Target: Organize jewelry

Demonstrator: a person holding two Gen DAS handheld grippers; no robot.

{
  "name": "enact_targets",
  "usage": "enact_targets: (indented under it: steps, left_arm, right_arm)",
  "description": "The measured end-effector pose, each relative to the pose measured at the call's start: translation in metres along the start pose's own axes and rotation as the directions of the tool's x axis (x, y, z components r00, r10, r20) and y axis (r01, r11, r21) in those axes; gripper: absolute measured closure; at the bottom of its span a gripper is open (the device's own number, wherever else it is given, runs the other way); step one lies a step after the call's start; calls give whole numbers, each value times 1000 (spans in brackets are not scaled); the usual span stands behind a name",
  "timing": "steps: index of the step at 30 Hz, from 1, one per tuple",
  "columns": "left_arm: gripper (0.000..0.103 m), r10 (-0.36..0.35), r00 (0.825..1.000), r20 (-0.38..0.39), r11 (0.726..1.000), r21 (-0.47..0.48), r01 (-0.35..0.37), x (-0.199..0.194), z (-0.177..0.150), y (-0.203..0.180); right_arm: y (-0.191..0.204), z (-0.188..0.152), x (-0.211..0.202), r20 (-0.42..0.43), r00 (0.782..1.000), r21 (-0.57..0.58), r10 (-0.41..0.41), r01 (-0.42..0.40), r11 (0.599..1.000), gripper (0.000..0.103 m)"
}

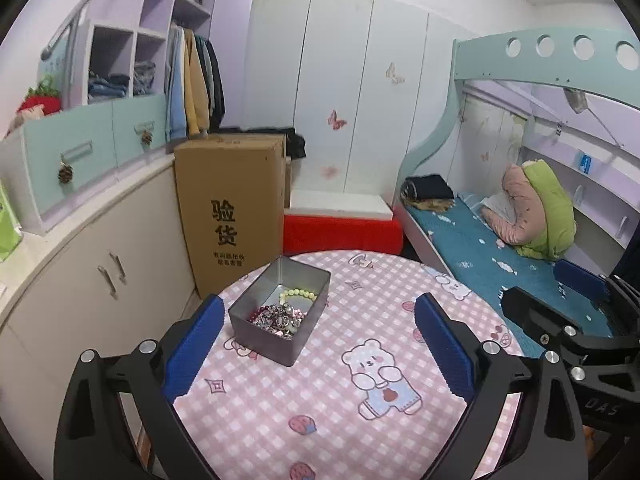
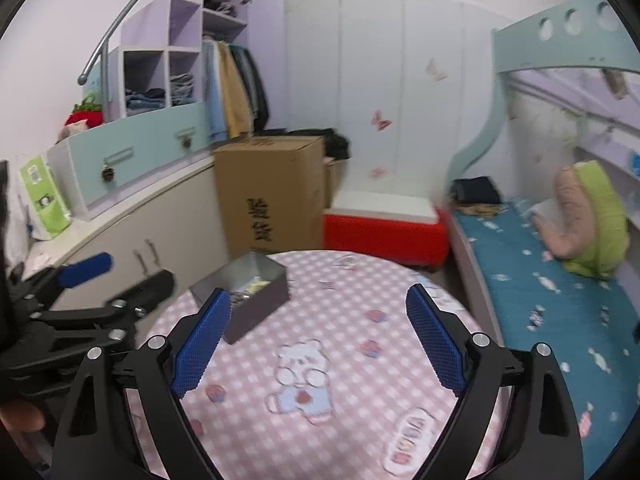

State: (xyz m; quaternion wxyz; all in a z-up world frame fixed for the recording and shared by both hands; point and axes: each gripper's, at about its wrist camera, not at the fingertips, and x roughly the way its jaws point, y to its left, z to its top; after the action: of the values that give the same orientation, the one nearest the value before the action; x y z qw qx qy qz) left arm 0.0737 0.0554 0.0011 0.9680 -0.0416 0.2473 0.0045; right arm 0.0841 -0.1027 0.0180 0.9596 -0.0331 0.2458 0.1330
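One grey metal tin [image 1: 280, 312] holding a tangle of jewelry [image 1: 280, 314] and a pale green bead bracelet [image 1: 298, 293] sits on the left of my pink checked tablecloth [image 1: 320, 400]. My left gripper [image 1: 316, 344] hangs wide open just before it; my right gripper [image 2: 320, 344], also spread and empty, hovers alongside.
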Motion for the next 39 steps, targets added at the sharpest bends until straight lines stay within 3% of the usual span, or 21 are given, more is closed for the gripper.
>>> enact_targets:
  steps: [12, 18, 39]
  left_arm:
    - [10, 93, 986, 137, 996, -1, -94, -71, -23, -20]
    - [10, 130, 965, 226, 989, 38, -142, -96, -28, -35]
    - [10, 104, 957, 272, 989, 72, -128, -104, -33, -47]
  right_arm:
    - [6, -23, -70, 128, 991, -13, -35, 37, 999, 16]
    - [2, -29, -88, 166, 986, -7, -35, 37, 999, 15]
    - [-3, -35, -99, 189, 980, -4, -65, 66, 998, 15]
